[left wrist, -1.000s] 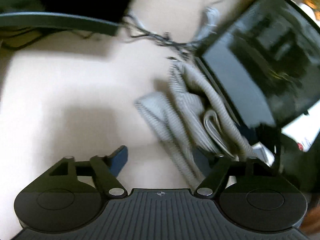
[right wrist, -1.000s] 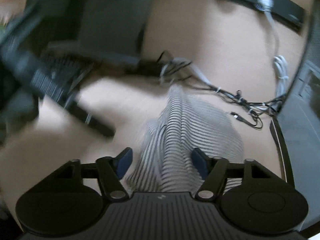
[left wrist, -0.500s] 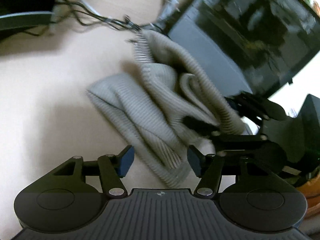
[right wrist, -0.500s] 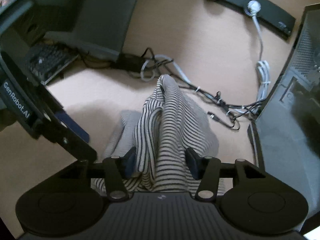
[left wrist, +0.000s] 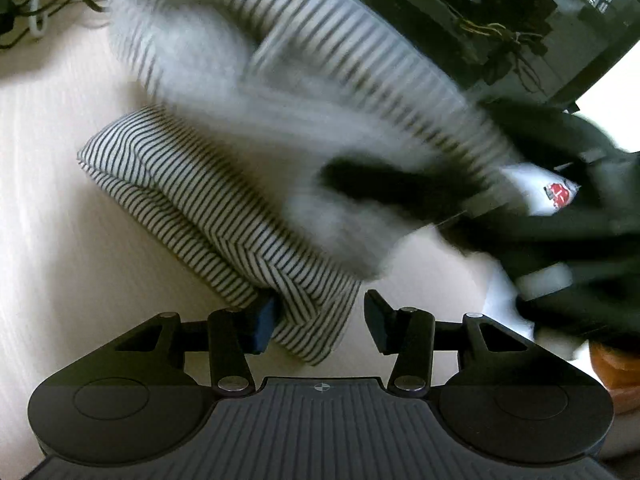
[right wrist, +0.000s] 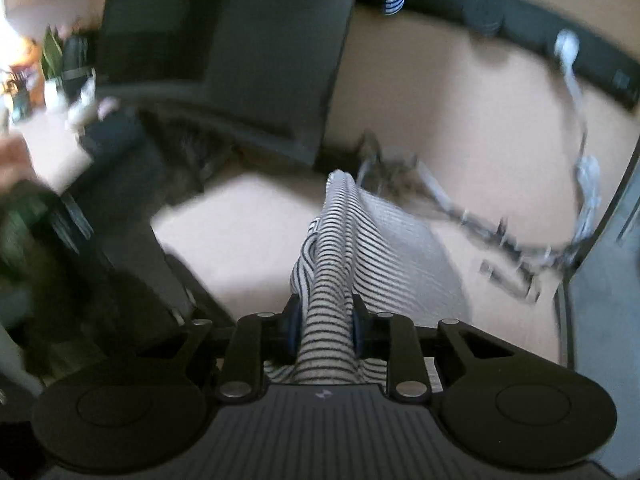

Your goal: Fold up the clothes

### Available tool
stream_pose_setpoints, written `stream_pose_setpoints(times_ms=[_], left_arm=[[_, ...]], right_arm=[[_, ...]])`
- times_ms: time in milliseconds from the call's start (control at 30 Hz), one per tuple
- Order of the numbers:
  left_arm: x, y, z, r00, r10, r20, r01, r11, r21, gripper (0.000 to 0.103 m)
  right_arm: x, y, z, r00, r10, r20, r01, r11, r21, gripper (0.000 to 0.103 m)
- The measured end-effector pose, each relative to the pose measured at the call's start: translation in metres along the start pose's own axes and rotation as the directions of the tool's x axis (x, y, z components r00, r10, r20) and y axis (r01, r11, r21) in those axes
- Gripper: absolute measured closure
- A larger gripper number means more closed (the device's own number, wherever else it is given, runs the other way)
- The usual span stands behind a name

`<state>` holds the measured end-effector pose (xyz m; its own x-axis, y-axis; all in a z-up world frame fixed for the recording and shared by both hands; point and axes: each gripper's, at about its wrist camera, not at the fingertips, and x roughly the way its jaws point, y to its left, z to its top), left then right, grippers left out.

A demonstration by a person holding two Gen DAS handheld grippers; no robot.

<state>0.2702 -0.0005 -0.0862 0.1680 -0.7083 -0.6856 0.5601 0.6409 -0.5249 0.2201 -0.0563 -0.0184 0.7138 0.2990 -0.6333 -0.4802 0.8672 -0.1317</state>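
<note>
A black-and-white striped garment [left wrist: 192, 184] lies bunched on the pale desk [left wrist: 60, 240]. My left gripper [left wrist: 320, 318] has the garment's near corner between its fingers and its jaws are closing. The left pad touches the cloth, while the right pad stands clear of it. In the right wrist view, my right gripper [right wrist: 326, 328] has its jaws closing tight on a raised fold of the striped garment [right wrist: 340, 240], with both pads pressing the cloth. The far part of the garment is blurred in the left wrist view.
A dark computer case with a glass side [left wrist: 500, 20] stands close behind the garment. Tangled cables [right wrist: 480, 232] run across the desk to the case [right wrist: 608, 300]. A dark monitor [right wrist: 240, 60] and a black power strip [right wrist: 520, 28] sit at the back.
My left gripper came up to the garment's near corner and its jaws narrowed around it. My right jaws closed onto a bunched fold, and the cloth rose a little.
</note>
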Motion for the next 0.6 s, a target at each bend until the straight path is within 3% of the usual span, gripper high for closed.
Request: stream_pose_setpoints(times_ms=[133,233,367,500,600], left_arm=[[-0.010,-0.003,-0.006,1.000,0.024,-0.005,-0.023,0.999,0.033,0.049],[-0.028,0.006,-0.007,0.998,0.064,0.015,-0.064,0.998,0.019,0.046],[-0.063,0.023,0.000,0.986,0.131,0.102,-0.125,0.990,-0.061,0.045],[-0.099,0.026,0.015,0.959,0.164,0.232,-0.139,0.983,-0.118,0.047],[-0.101,0.006,0.037,0.945,0.107,0.309,-0.093,0.994,-0.061,0.047]], right_arm=[[0.015,0.003,-0.011,0.999,-0.024,-0.047,0.023,0.999,-0.022,0.078],[0.014,0.021,-0.016,0.996,-0.072,-0.050,0.064,0.986,-0.153,0.077],[0.024,0.046,-0.023,0.991,-0.121,-0.065,0.099,0.958,-0.270,0.075],[0.037,0.065,-0.023,0.981,-0.183,-0.069,0.150,0.931,-0.334,0.071],[0.042,0.075,-0.022,0.976,-0.207,-0.069,0.169,0.918,-0.360,0.066]])
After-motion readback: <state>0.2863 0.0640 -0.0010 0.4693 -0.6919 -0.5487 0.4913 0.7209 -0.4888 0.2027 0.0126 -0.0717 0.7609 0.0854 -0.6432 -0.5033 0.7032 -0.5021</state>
